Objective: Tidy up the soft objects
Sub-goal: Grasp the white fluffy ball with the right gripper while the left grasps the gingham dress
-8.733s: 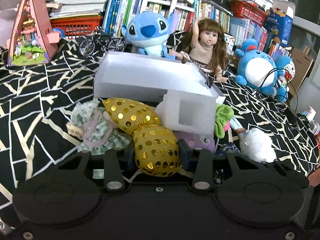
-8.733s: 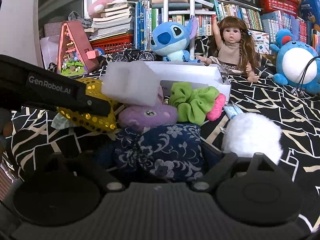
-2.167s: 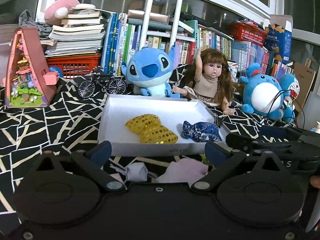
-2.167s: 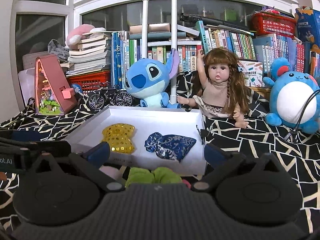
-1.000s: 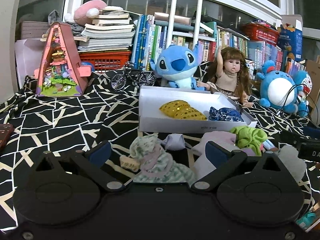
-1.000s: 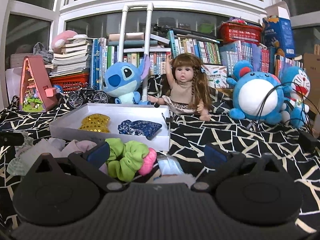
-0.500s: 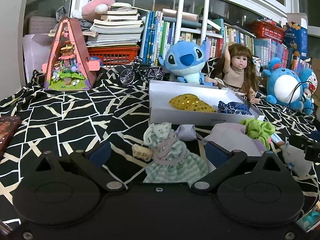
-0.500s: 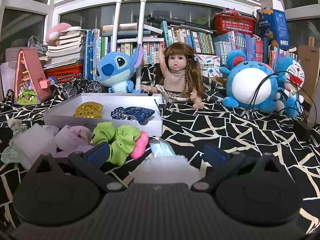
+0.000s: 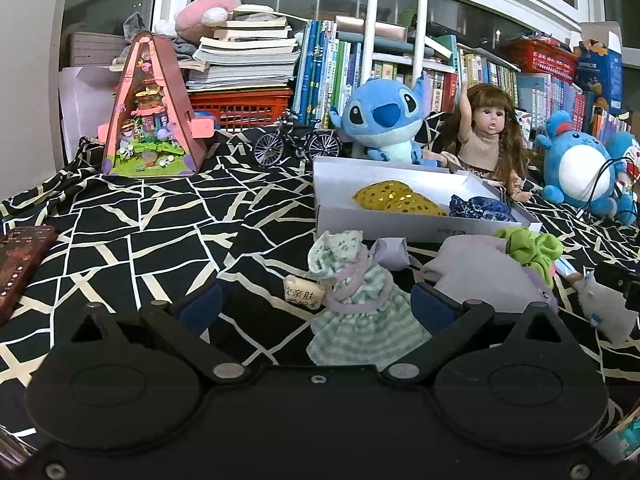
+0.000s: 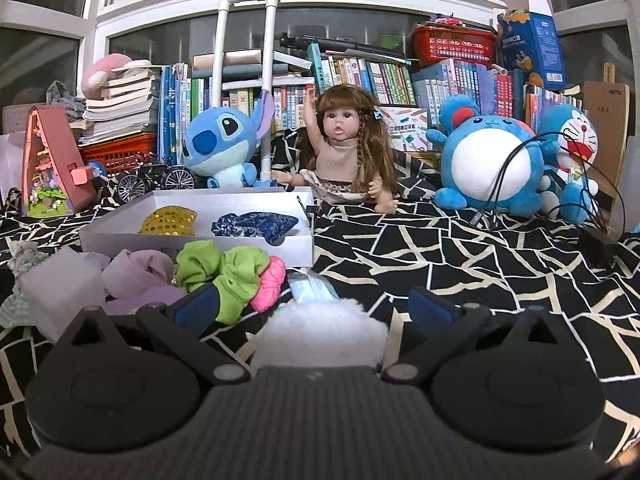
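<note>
A white box (image 9: pixel 400 220) (image 10: pixel 200 245) on the black patterned cloth holds a gold sequin pouch (image 9: pixel 394 196) (image 10: pixel 168 220) and a blue floral pouch (image 9: pixel 480 208) (image 10: pixel 252 226). In front of it lie a green striped pouch (image 9: pixel 356 304), a pale purple pouch (image 9: pixel 480 276) (image 10: pixel 140 272), a green scrunchie (image 9: pixel 528 246) (image 10: pixel 224 272), a pink scrunchie (image 10: pixel 272 280) and a white fluffy ball (image 10: pixel 324 336). My left gripper (image 9: pixel 316 308) is open, its jaws on either side of the green striped pouch. My right gripper (image 10: pixel 312 306) is open, its jaws on either side of the white fluffy ball.
Behind the box sit a blue plush (image 9: pixel 380 120), a doll (image 10: pixel 344 152), a toy bicycle (image 9: pixel 296 142) and a round blue plush (image 10: pixel 492 164) with cables. A pink triangular model house (image 9: pixel 152 112) stands at the left. A dark phone-like slab (image 9: pixel 20 264) lies near the left edge.
Both grippers have dropped lower and come closer to the loose items; the green striped pouch and the white fluffy ball now sit between their open jaws.
</note>
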The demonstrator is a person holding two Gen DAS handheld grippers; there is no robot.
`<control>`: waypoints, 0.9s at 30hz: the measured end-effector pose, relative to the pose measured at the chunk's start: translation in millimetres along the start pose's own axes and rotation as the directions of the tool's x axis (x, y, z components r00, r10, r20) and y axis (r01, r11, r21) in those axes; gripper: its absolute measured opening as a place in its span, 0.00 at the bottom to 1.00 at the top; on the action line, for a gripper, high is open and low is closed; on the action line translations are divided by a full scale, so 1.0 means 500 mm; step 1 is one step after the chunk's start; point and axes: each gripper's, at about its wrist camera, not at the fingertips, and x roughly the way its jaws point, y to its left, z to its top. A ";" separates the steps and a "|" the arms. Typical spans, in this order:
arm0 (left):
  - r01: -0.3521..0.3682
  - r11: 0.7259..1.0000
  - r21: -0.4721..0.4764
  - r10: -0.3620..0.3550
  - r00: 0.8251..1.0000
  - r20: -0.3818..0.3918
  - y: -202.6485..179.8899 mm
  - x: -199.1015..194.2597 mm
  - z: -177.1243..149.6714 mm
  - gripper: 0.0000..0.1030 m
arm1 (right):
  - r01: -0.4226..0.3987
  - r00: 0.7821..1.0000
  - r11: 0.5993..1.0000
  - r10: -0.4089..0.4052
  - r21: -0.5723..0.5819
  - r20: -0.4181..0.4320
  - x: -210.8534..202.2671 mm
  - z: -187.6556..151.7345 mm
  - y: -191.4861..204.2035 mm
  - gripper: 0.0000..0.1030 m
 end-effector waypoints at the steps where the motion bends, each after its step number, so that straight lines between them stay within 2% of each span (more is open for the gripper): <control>1: -0.002 1.000 -0.001 0.002 1.000 -0.001 0.001 0.000 -0.001 0.98 | 0.004 1.000 1.000 -0.004 0.001 -0.002 0.000 -0.001 -0.001 1.00; 10: -0.018 1.000 -0.001 0.018 1.000 -0.019 0.006 0.006 -0.011 0.98 | 0.038 0.999 0.999 -0.038 0.009 -0.031 0.009 -0.015 -0.013 1.00; 15: -0.026 1.000 0.001 0.026 0.999 -0.026 0.006 0.009 -0.014 0.97 | 0.026 0.997 0.999 -0.024 0.033 -0.071 0.022 -0.021 -0.019 1.00; 21: -0.027 1.000 -0.004 0.027 0.999 -0.026 0.007 0.009 -0.016 0.95 | 0.022 0.997 1.000 -0.021 0.017 -0.080 0.026 -0.026 -0.016 1.00; 27: 0.027 1.000 -0.001 -0.027 0.999 -0.028 -0.001 0.003 -0.013 0.90 | 0.009 0.996 1.000 -0.007 0.024 -0.090 0.032 -0.028 -0.016 0.99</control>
